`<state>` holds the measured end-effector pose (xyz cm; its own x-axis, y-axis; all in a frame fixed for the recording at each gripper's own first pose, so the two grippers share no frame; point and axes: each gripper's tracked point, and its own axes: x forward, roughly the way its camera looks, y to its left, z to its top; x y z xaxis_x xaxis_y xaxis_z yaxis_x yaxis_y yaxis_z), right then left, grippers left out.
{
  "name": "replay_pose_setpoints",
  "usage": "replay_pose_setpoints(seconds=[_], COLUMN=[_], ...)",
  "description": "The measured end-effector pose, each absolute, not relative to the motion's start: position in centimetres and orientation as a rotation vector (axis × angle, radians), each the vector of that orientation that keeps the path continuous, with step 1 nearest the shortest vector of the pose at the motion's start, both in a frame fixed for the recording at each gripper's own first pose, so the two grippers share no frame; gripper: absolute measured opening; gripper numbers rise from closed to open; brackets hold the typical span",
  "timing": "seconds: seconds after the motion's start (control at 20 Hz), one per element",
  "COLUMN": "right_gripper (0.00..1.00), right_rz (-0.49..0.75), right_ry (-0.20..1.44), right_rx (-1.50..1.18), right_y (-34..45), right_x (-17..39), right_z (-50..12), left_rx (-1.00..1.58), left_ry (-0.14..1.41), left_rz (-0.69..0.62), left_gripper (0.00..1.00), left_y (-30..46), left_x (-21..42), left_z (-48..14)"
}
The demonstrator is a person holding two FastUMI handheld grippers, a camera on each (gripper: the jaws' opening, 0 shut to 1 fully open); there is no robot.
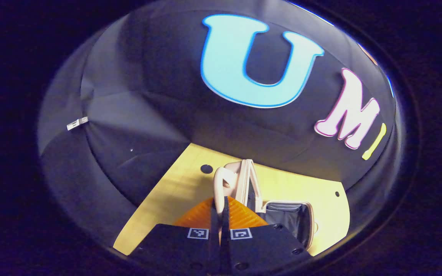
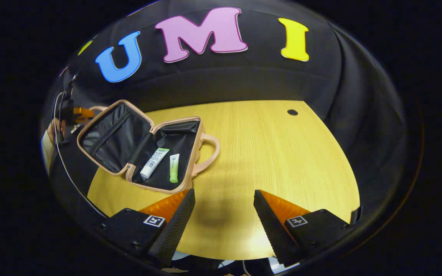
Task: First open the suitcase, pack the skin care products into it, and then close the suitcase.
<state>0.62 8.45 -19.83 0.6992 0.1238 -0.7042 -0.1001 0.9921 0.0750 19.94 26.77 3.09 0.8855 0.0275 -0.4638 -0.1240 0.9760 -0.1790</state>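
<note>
The pale pink suitcase (image 2: 196, 153) lies open on the wooden table (image 2: 274, 153), its black-lined lid (image 2: 109, 138) tilted up to the left. Inside the base lie a white tube (image 2: 154, 163) and a green tube (image 2: 173, 168), side by side. My right gripper (image 2: 223, 207) stands open low over the table, just right of the case, with nothing between its fingers. My left gripper (image 1: 221, 216) is shut on a pink part of the lid (image 1: 248, 184), seen edge-on in the left gripper view. It also appears behind the lid's far edge, left gripper (image 2: 71, 115), with a hand holding it.
The suitcase handle (image 2: 210, 150) sticks out toward the table's middle. The table has small round holes (image 2: 292, 112), one also near the case in the left gripper view (image 1: 206, 168). Black cloth walls close around the table. Bare wood stretches right of the case.
</note>
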Motion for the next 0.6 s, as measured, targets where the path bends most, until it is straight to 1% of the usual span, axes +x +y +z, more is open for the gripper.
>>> replay_pose_setpoints(seconds=[0.15, 0.3, 0.35, 0.45, 0.6], right_gripper=[0.98, 0.98, 0.98, 0.98, 0.97], right_rz=[0.164, 0.157, 0.145, 0.115, 0.083], right_ry=[0.760, 0.730, 0.711, 0.673, 0.660], right_rx=[0.026, 0.070, 0.085, 0.129, 0.169], right_y=[6.7, 4.1, 3.1, 1.2, -1.9], right_x=[0.9, 2.0, 2.5, 3.2, 3.0], right_z=[-19.3, -18.7, -18.1, -17.3, -17.4], left_rx=[-0.098, -0.097, -0.102, -0.089, -0.055], left_ry=[0.445, 0.450, 0.463, 0.489, 0.548], left_rz=[-0.003, -0.136, -0.183, -0.227, -0.279], left_gripper=[0.06, 0.06, 0.06, 0.06, 0.06], left_y=[18.0, 8.0, 5.1, 0.1, -6.2], left_x=[19.4, 18.7, 17.9, 17.3, 16.9], left_z=[5.5, 6.5, 5.8, 3.5, -2.0])
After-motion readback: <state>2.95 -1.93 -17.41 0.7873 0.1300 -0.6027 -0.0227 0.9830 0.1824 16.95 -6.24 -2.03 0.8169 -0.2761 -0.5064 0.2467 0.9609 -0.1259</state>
